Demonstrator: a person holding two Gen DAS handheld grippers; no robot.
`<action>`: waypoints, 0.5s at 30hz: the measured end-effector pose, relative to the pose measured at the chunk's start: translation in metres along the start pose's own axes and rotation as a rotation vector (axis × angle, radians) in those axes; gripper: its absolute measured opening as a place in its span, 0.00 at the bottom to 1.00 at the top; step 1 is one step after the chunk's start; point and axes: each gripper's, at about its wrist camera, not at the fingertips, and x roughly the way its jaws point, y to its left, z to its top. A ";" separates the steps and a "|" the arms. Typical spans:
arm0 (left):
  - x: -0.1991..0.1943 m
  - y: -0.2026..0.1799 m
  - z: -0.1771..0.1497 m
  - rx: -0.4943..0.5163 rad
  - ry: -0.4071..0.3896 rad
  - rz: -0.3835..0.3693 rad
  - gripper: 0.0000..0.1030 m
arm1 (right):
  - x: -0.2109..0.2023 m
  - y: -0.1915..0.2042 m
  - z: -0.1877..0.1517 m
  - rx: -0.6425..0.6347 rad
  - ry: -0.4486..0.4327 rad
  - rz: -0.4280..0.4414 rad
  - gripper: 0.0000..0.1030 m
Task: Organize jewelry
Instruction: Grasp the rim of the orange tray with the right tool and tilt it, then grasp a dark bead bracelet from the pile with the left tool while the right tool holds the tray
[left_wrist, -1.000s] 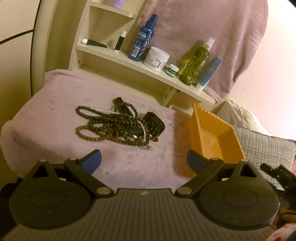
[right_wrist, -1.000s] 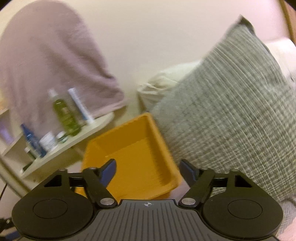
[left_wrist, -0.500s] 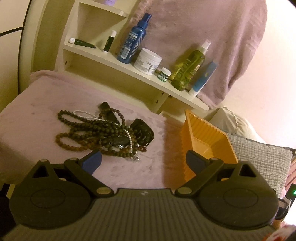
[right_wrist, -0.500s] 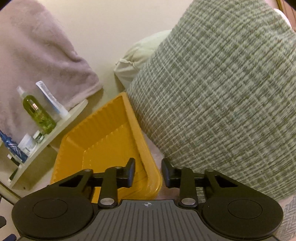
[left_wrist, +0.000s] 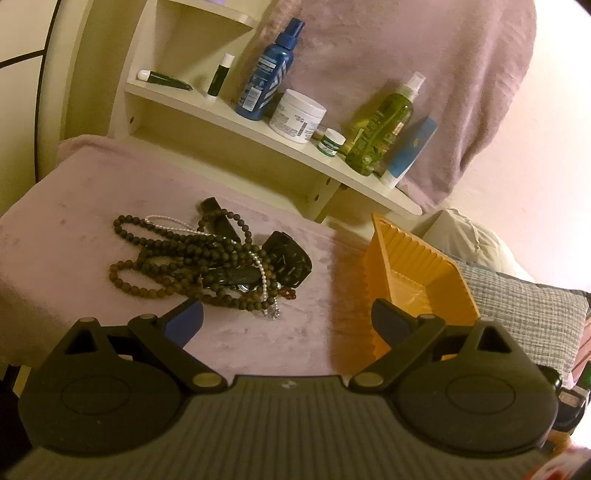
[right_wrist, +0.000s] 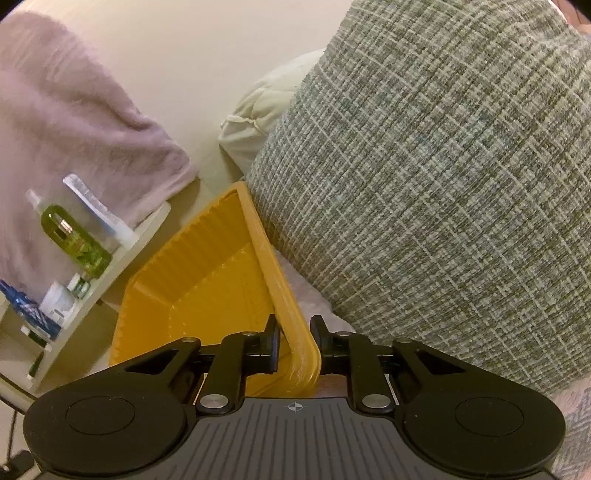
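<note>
Tray grab: right tool (right_wrist: 295, 341) is closing its jaws on the near corner rim of the yellow tray (right_wrist: 207, 280), one finger inside the wall, one outside. Pads look right up against the plastic, so I'd call that a grip, or as good as.

What changed: a second ago those jaws were wide open and hovering above the tray, half a second ago about half shut, and now they're nearly together on the rim. The tool also dropped down to the tray's edge.

What it means: my guess is the tray is about to get dragged or lifted closer to the jewelry, so sorting hasn't really started.

Left tool: left tool (left_wrist: 286, 319) is spread wide with nothing between the fingers, same as before. It's pointed at the pile and has only drifted a bit; the beads sit closer to its left finger than they did earlier.

Jewelry: tangled pile of dark bead necklaces (left_wrist: 177, 258) with a thin pearl strand (left_wrist: 166, 221) and a black watch (left_wrist: 290, 256) mixed in, lying on the pink blanket (left_wrist: 66, 251), untouched since the earlier frames.

Tray location: left of the grey woven pillow (right_wrist: 443, 184), touching it, well right of the pile, and empty.

Background: shelf (left_wrist: 258, 136) with a blue spray bottle (left_wrist: 267, 79) and a white jar (left_wrist: 297, 116), not involved.
</note>
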 end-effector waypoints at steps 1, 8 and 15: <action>0.000 0.001 0.000 -0.001 0.000 -0.001 0.94 | 0.002 -0.001 0.001 0.016 0.006 0.009 0.11; -0.004 0.006 0.000 0.000 -0.013 0.014 0.93 | -0.003 0.006 -0.001 -0.028 -0.001 -0.006 0.09; 0.001 0.024 0.007 0.040 0.006 0.081 0.86 | -0.016 0.048 0.003 -0.342 -0.053 -0.040 0.07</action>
